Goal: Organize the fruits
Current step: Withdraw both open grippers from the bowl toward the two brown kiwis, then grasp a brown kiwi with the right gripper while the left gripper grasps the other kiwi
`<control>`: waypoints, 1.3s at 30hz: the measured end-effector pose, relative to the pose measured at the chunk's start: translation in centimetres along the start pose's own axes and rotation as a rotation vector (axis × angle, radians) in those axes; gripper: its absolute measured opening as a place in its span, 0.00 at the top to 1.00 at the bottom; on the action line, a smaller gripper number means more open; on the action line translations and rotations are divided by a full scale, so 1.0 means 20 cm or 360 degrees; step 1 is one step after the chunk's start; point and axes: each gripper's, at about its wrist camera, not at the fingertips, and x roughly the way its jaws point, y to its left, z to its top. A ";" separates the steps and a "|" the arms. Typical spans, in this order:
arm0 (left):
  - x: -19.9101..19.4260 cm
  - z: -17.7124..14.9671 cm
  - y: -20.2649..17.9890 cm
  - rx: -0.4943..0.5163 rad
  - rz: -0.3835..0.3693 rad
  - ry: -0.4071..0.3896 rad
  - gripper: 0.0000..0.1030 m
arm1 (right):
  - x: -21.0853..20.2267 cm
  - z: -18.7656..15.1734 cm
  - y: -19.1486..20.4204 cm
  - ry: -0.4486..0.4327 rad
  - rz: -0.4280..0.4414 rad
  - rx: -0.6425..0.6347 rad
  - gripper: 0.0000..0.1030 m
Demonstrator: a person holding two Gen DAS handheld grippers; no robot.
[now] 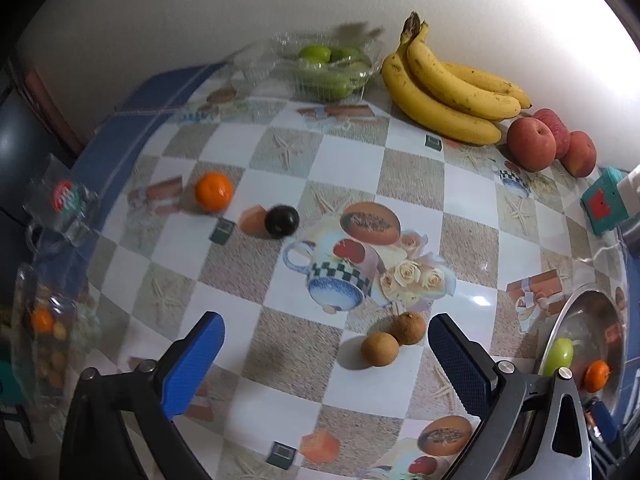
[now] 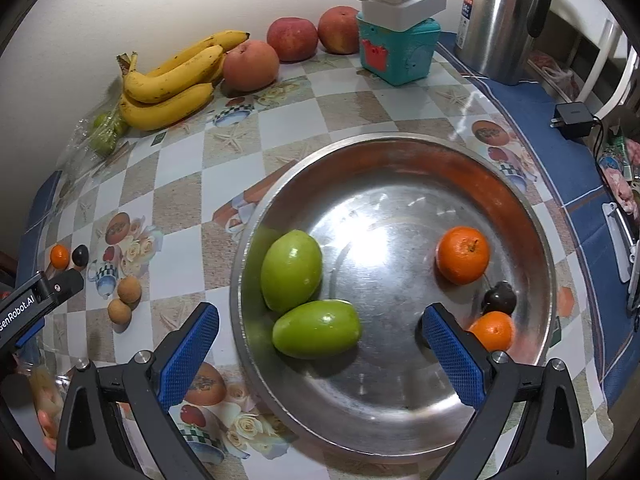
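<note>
On the checked surface [image 1: 280, 360], a small orange mandarin [image 1: 213, 191], a dark plum [image 1: 282, 221] and two brown longans [image 1: 380, 349] still wait. The left gripper [image 1: 326, 364] hangs wide open, empty. In the round steel bowl [image 2: 400, 144], two green oval fruits [image 2: 291, 270] already lie, long axes slanting up-right, with two mandarins [image 2: 463, 254]. The right gripper's [image 2: 320, 354] fingers [image 2: 188, 354] gape, holding nothing.

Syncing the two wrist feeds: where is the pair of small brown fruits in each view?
Left wrist: the pair of small brown fruits lies low and centre-right on the table, touching, just ahead of the open jaws.
Right wrist: the same pair lies at the left edge, left of the steel bowl.
Shared landmark: the banana bunch against the back wall.
</note>
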 end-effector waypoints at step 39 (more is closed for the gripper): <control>0.02 0.13 0.39 -0.0194 0.0044 -0.0054 0.00 | 0.07 0.00 0.60 -0.0027 0.0520 -0.0361 0.10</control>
